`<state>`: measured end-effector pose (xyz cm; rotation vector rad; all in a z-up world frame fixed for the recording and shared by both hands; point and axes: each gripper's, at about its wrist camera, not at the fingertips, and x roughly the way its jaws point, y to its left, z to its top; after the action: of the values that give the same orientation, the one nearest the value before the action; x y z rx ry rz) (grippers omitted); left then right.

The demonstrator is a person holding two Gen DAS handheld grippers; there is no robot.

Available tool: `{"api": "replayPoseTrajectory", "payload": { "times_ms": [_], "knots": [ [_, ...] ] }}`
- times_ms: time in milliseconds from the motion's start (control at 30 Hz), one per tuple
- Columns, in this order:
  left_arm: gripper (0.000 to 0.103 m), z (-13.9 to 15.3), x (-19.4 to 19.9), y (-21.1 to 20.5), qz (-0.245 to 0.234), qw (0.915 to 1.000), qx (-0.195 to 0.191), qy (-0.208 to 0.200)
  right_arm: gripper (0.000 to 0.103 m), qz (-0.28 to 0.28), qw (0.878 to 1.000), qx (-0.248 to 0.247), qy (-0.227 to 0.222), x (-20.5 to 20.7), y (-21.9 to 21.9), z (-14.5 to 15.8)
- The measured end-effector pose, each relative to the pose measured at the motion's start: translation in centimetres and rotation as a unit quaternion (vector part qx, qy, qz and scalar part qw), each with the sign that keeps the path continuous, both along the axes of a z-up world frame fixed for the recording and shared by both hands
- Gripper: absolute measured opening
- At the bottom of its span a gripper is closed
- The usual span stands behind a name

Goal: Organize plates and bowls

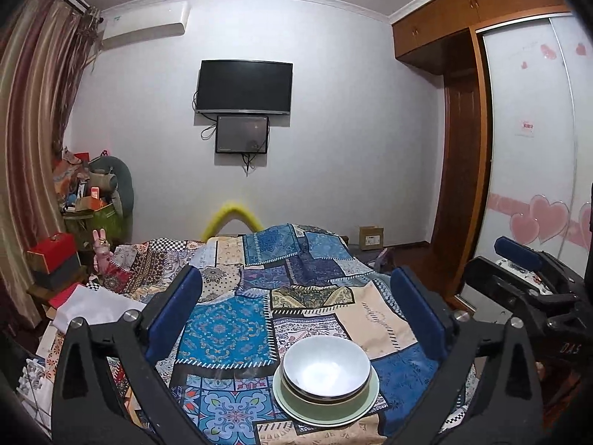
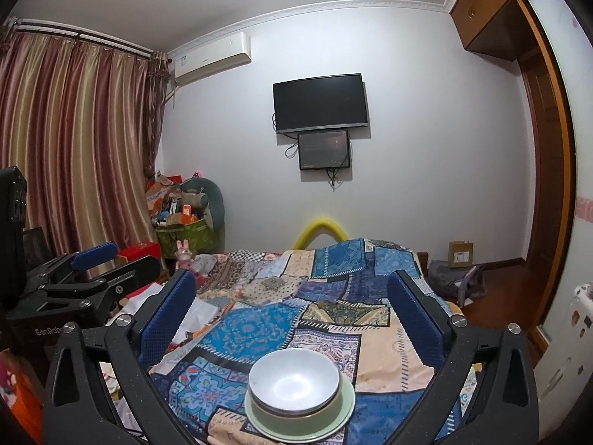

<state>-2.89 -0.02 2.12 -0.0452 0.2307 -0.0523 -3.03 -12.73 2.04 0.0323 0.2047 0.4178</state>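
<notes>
A white bowl point(image 1: 326, 365) sits nested in a stack of bowls on a pale green plate point(image 1: 326, 413), on a table under a blue patchwork cloth point(image 1: 229, 330). The same bowl point(image 2: 294, 380) and plate point(image 2: 300, 424) show in the right wrist view. My left gripper point(image 1: 296, 304) is open and empty, above and behind the stack. My right gripper point(image 2: 292, 307) is open and empty, also above the stack. Each gripper shows at the edge of the other's view: the right one point(image 1: 519, 259) and the left one point(image 2: 92, 259).
The cloth-covered surface point(image 2: 378, 348) stretches away toward a white wall with a TV point(image 1: 244, 87). Boxes and clutter point(image 1: 89, 200) stand at the left by the curtains. A wardrobe point(image 1: 533, 141) lines the right side. A cardboard box point(image 1: 370, 237) sits on the floor.
</notes>
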Motion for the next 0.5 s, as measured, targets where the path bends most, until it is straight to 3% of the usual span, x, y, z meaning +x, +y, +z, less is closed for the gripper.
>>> {"api": "replayPoseTrajectory", "payload": {
  "times_ms": [500],
  "knots": [
    [0.103, -0.46, 0.36, 0.16, -0.001, 1.0, -0.008, 0.006, 0.103, 0.002, 1.0, 0.005, 0.011, -0.06, -0.59, -0.18]
  ]
}}
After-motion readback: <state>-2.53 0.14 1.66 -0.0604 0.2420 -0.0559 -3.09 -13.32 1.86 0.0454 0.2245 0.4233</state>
